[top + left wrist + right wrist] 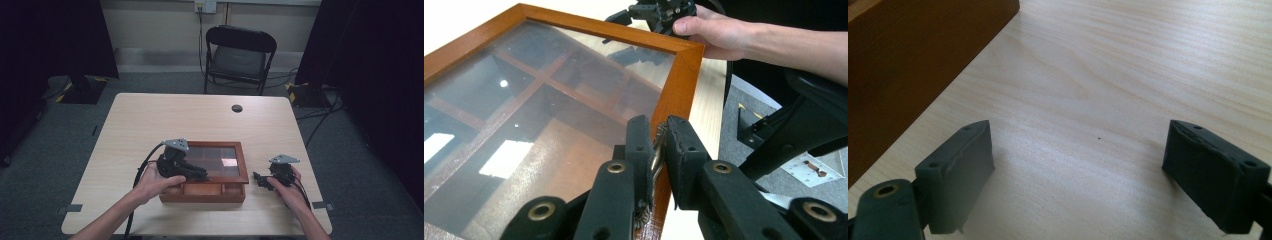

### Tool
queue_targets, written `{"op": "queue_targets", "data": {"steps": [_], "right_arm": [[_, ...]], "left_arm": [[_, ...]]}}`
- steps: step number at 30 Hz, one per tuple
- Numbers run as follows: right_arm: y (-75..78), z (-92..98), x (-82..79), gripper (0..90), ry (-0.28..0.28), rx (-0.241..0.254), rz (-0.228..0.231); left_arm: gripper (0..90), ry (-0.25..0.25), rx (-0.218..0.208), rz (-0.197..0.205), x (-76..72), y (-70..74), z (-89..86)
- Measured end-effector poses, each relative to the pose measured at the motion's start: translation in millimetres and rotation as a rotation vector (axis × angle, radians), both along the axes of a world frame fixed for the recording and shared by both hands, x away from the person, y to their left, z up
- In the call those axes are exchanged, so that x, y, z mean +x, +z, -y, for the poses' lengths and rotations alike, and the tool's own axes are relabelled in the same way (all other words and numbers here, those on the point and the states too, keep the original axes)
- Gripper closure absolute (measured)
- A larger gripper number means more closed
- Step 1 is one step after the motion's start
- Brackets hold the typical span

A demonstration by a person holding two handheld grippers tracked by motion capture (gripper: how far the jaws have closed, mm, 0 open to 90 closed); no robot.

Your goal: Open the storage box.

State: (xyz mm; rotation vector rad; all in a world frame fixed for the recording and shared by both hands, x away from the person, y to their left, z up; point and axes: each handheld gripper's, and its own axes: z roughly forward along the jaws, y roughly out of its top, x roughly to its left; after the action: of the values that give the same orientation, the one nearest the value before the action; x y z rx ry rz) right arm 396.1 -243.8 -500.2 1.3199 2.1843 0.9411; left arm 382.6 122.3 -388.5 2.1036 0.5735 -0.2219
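We see a wooden box [202, 192] with a glass lid [216, 159], its frame reddish-brown, raised at the front. Our left gripper [659, 145] clamps the lid's front edge, reaching in level from the left. Our right gripper [1078, 170], jaws apart, rests on the table [1128, 65] just right of the box.

Reddish-brown wooden box [202, 192] on a pale wood-grain table [150, 120]

Its glass lid [549, 115] has an orange-brown frame and dark, tinted pane with white reflections; both grippers, left [658, 145] and right [1078, 170], have black jaws; black folding chair [240, 57] at upper centre; grey floor [45, 150].
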Motion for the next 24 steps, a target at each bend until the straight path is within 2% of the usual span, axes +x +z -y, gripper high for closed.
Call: {"op": "queue_targets", "data": {"steps": [24], "right_arm": [[0.0, 0.0, 0.0, 12.0, 0.000, 0.001, 0.000]], "left_arm": [[80.8, -0.008, 0.021, 0.017, 1.5, 7.0, 2.9]]}}
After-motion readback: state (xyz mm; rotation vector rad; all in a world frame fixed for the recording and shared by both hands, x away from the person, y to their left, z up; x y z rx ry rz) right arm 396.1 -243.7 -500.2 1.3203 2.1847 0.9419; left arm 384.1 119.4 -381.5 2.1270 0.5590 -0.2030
